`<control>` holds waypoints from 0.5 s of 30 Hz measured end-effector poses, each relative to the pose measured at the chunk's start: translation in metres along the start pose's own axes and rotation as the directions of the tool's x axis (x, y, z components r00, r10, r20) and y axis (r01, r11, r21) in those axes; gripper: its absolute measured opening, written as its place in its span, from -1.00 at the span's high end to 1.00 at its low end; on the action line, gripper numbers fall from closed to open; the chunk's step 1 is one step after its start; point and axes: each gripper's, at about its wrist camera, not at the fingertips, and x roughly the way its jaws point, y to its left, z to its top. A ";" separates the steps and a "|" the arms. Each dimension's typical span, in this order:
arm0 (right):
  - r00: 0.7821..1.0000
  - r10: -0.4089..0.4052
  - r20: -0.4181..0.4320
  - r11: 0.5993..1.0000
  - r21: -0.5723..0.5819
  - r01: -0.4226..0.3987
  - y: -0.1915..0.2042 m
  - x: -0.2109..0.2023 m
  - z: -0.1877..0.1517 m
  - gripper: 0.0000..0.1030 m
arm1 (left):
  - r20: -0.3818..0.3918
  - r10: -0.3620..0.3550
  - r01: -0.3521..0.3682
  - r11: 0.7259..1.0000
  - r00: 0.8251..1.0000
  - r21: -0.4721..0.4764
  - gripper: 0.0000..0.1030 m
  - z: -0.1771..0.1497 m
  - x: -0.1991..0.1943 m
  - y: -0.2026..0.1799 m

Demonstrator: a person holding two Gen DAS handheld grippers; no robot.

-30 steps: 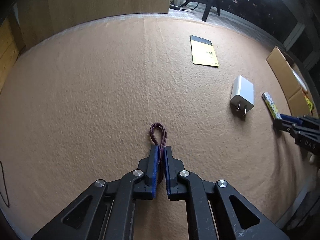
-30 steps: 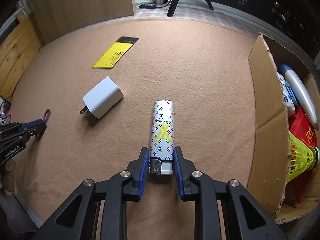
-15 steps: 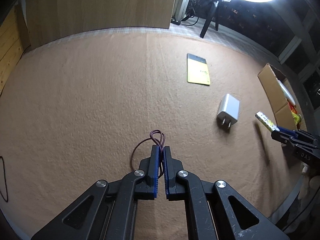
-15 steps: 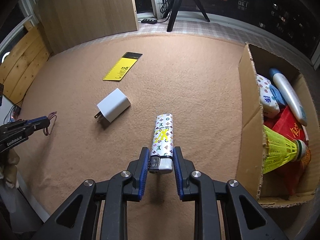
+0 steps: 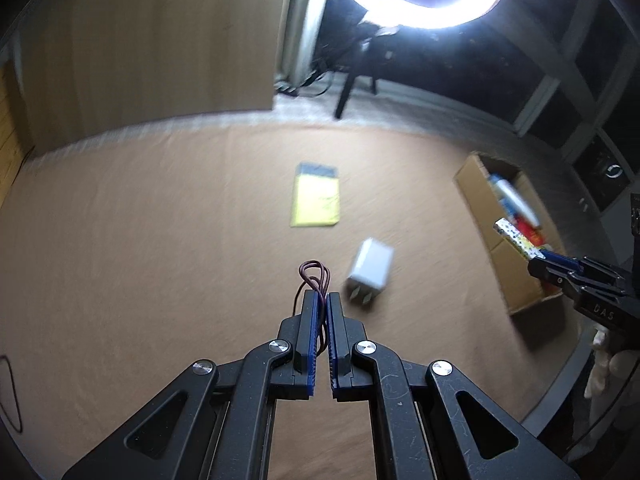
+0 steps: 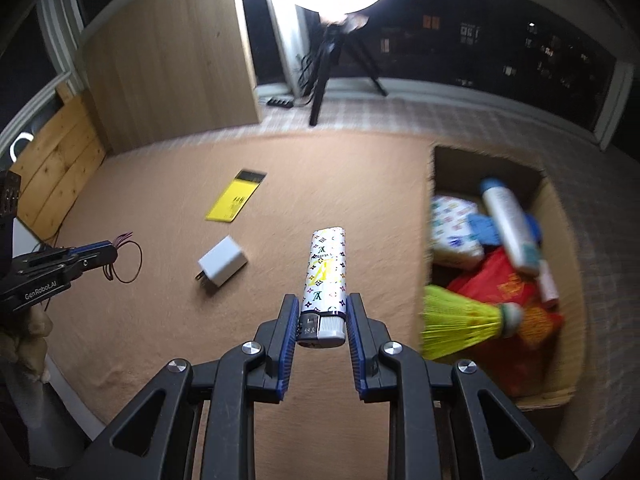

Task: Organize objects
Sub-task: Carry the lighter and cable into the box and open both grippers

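My left gripper (image 5: pixel 322 300) is shut on a thin dark-red hair tie (image 5: pixel 314 276), held in the air above the tan carpet; its loops hang from the tips in the right wrist view (image 6: pixel 126 254). My right gripper (image 6: pixel 322 308) is shut on a white patterned lighter (image 6: pixel 326 272), lifted above the carpet left of the cardboard box (image 6: pixel 560 216). The lighter (image 5: pixel 516 238) and right gripper (image 5: pixel 560 268) show at the right of the left wrist view. The left gripper (image 6: pixel 108 254) shows at the left of the right wrist view.
A white charger plug (image 6: pixel 222 266) (image 5: pixel 370 270) and a yellow card (image 6: pixel 236 202) (image 5: pixel 316 200) lie on the carpet. The box (image 5: pixel 476 176) holds a yellow shuttlecock (image 6: pixel 464 320), a white bottle (image 6: pixel 508 224), a red bag and other items. A ring light on a tripod (image 6: pixel 328 68) stands behind.
Both grippers have risen from the carpet with their objects. The hair tie and lighter now hang in the air; the box interior has come into view.
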 end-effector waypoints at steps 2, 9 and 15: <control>1.000 -0.015 0.020 1.000 0.016 0.015 -0.014 -0.012 0.001 0.58 | 0.012 -0.020 0.020 1.000 1.000 0.024 0.92 0.008 -0.001 -0.017; 0.994 -0.092 0.052 0.991 0.100 0.086 -0.070 -0.042 -0.009 0.58 | 0.012 -0.123 0.120 0.984 0.992 0.130 0.92 0.031 0.011 -0.095; 0.989 -0.144 0.038 0.974 0.181 0.135 -0.117 -0.051 -0.025 0.58 | -0.045 -0.205 0.210 0.948 0.978 0.239 0.92 0.032 0.036 -0.175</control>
